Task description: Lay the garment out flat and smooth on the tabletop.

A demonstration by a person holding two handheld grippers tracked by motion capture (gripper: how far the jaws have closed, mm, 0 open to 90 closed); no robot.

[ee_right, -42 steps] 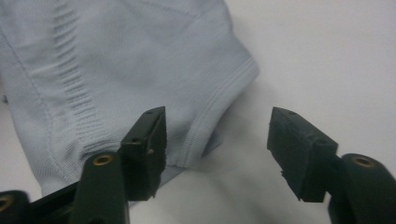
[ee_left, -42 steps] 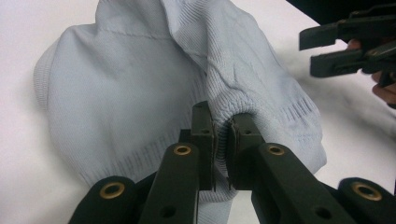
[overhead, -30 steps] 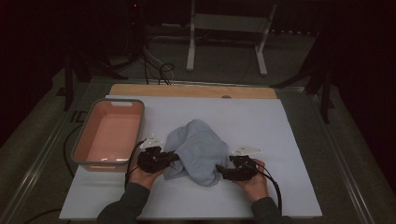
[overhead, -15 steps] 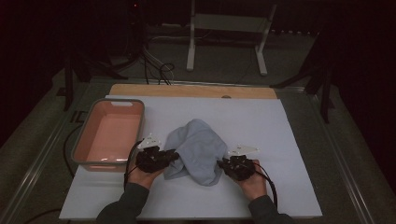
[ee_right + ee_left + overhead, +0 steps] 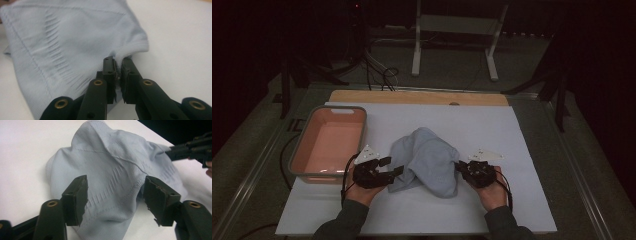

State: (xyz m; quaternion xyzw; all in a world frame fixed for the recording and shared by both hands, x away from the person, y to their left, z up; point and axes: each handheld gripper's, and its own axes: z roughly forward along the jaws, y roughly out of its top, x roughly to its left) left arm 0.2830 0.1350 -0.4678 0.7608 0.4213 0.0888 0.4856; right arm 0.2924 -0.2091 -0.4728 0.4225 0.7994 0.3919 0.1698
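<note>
high view: we see the pale blue garment bunched in the lower middle of the frame on the white mat, with a pink tub at centre left, apart from it. our left gripper sits at the cloth's lower left edge, our right gripper at its right edge.

left gripper view: the jaws stand moderately apart and have just been opening; the garment lies between and beyond them, and the pads do not press on it. the right gripper shows at the upper right, at the cloth's far edge.

right gripper view: the jaws have just been closing and now pinch a ribbed hem of the garment tightly between the pads, near the frame's centre.

we judge the work to be spreading or folding the garment, at the stage of taking hold. the right side is gripped; next the left gripper would need to find an edge and close on it before any lifting.
</note>
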